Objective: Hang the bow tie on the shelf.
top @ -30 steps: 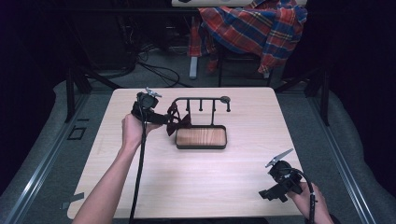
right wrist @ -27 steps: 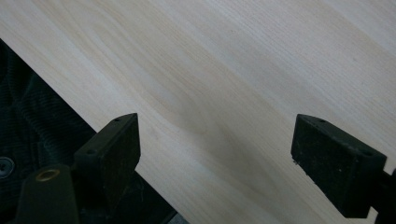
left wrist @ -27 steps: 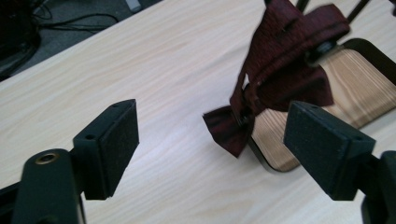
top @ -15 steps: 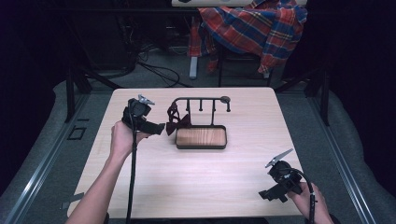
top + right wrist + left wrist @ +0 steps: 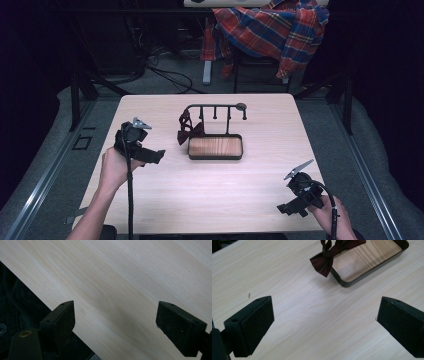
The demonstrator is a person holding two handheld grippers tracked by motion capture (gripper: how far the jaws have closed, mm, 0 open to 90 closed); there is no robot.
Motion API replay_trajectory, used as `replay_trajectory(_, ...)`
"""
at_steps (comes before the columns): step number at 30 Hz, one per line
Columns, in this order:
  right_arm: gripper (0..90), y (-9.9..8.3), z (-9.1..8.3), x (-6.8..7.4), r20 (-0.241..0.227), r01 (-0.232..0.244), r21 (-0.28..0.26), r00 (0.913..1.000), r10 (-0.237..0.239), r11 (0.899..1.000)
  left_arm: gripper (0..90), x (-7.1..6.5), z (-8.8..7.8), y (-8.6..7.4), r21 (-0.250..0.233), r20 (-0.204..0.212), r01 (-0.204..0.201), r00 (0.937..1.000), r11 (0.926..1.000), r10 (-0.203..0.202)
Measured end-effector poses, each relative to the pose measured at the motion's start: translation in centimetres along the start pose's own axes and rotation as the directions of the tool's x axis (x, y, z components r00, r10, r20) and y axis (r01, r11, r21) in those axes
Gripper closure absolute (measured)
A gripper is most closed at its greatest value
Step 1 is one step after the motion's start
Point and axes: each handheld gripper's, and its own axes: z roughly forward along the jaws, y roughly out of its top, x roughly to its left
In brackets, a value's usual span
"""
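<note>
A dark red bow tie [image 5: 188, 131] hangs from the left end of a black rack [image 5: 215, 106]. The rack rises from a black-rimmed tray with a wooden floor [image 5: 215, 148] at mid-table. My left gripper [image 5: 150, 155] hovers left of the tray, apart from the tie, open and holding nothing. In the left gripper view the bow tie [image 5: 325, 261] and the tray's rim [image 5: 352, 282] lie ahead of the wide-apart jaws of the left gripper [image 5: 324, 325]. My right gripper [image 5: 291, 206] rests low at the table's near right corner. In its own view the right gripper [image 5: 115, 325] is open over bare wood.
The light wooden table [image 5: 225, 195] has free room around the tray. Its near edge [image 5: 37, 287] runs just beside the right gripper's jaws. A plaid cloth [image 5: 275, 30] drapes over a chair beyond the table. Metal rails [image 5: 45, 175] flank the table on the floor.
My left gripper has drawn back from the bow tie, moving left and toward the person; the tie stays hanging on the rack. The right gripper has not moved.
</note>
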Motion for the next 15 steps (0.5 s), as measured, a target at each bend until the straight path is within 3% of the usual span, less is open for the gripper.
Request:
replay_trajectory(10,15.4,0.0,0.0,0.0,0.005,0.006,0.005,1.0000,-0.006,1.000,0.4,-0.3,0.2,-3.1,0.064,0.007,-0.002,1.0000,0.9979,0.002)
replay_trajectory(15,15.4,0.0,0.0,0.0,0.003,0.007,0.005,1.0000,-0.007,1.000,0.3,-0.2,0.4,-4.8,0.092,0.021,0.020,0.9995,0.9955,-0.022)
